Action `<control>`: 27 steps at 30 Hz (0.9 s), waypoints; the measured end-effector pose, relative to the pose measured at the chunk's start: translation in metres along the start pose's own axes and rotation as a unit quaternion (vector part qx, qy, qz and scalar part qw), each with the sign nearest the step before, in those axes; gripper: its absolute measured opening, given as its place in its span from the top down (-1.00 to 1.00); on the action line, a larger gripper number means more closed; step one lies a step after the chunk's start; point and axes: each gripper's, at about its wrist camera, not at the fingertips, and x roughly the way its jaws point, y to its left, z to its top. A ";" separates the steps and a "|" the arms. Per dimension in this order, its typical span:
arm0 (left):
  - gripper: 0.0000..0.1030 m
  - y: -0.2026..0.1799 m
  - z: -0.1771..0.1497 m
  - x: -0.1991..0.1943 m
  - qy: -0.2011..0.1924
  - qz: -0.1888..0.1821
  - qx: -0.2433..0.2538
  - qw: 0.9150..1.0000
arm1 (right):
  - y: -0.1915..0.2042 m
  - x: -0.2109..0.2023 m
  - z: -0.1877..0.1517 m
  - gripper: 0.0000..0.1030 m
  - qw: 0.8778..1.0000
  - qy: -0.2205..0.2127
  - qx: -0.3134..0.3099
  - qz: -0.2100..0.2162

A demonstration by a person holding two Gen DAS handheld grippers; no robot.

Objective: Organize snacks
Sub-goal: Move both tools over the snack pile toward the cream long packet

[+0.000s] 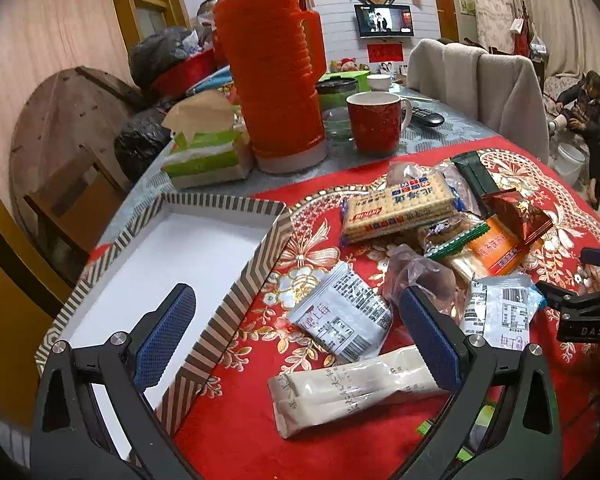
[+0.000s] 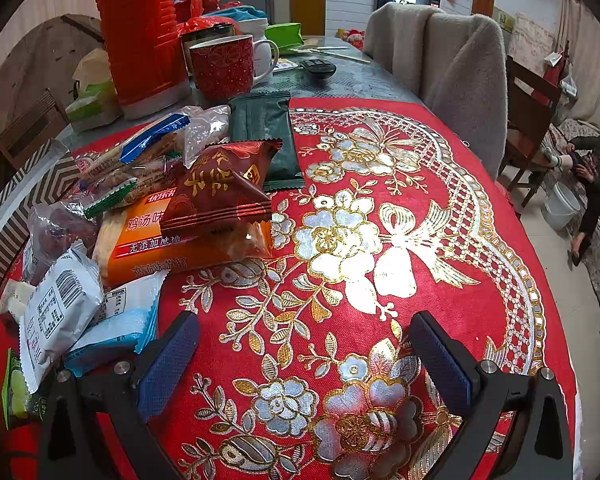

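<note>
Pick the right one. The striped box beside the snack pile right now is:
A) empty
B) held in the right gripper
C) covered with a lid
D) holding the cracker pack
A: the left wrist view shows the striped box open, with a bare white floor, while the snacks all lie outside it on the red cloth.

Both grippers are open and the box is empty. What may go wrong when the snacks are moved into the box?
1. The snacks lie in an overlapping pile: lifting the orange cracker pack would likely tip off the red-brown packet resting on it.
2. The left gripper straddles the striped box wall and could catch it.
3. The thermos and red mug stand behind the pile; a wide sweep may knock them.
</note>
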 end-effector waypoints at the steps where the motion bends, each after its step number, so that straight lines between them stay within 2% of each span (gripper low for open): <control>1: -0.99 0.001 0.000 0.000 0.002 -0.002 -0.002 1.000 | 0.000 0.000 0.000 -1.00 1.000 0.000 0.000 0.000; 12: -0.99 0.023 0.003 0.002 0.006 -0.044 -0.051 0.998 | 0.001 -0.001 -0.001 -1.00 1.000 -0.001 0.000 -0.003; 15: -0.98 0.032 0.007 -0.008 -0.026 -0.067 -0.056 0.996 | 0.001 -0.002 -0.001 -1.00 1.000 -0.001 0.003 0.000; 16: -0.98 0.039 0.008 -0.016 -0.053 -0.079 -0.057 0.994 | -0.001 -0.003 -0.002 -1.00 1.000 -0.004 0.006 0.008; 18: -0.98 0.046 0.007 -0.026 -0.094 -0.107 -0.047 0.989 | -0.004 -0.008 -0.003 -1.00 0.999 -0.016 0.012 0.031; 20: -0.98 0.054 0.005 -0.029 -0.106 -0.163 -0.025 0.981 | -0.011 -0.020 -0.006 -0.99 0.997 -0.047 0.024 0.058; 23: -0.98 0.056 0.003 -0.021 -0.070 -0.249 0.013 0.966 | -0.020 -0.045 -0.014 -0.98 0.987 -0.114 0.033 0.109; 25: -0.98 0.049 -0.002 -0.019 -0.059 -0.272 0.055 0.959 | -0.018 -0.067 -0.021 -0.98 0.972 -0.171 0.016 0.160; 27: -0.98 0.040 -0.007 -0.018 -0.055 -0.280 0.092 0.954 | -0.010 -0.075 -0.024 -0.98 0.963 -0.185 -0.009 0.196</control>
